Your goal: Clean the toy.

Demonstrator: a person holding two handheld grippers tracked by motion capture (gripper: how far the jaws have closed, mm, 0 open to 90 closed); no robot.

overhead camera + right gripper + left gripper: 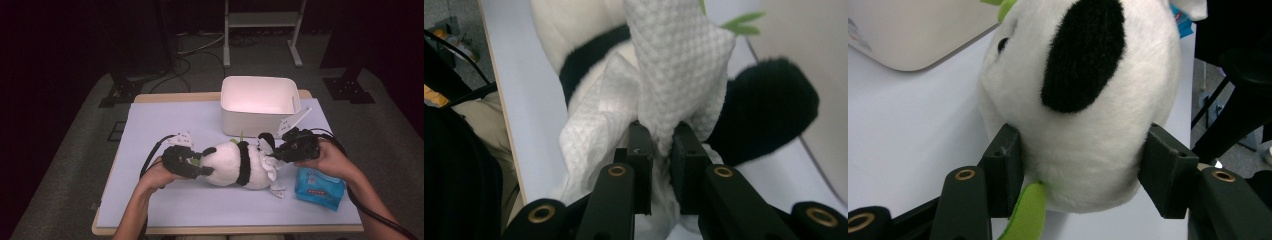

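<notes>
Left gripper (pixel 192 165) half-spread, clamped; right gripper (pixel 280 152) seemingly pinched nearly shut.

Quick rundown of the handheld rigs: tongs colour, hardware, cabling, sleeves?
Both tongs, left and right, are matte black. The jaws end in blocky black pads with small screw holes, and brass-coloured rings sit at the arm pivots. Each has a pale grey three-cornered plate on top, and a black cable trails from each. Forearms are bare; no sleeves in frame.

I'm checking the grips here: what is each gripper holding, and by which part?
Left gripper clamps the plush panda by its head. Right gripper pinches a white wipe by a bunched fold, against the panda's body.
</notes>
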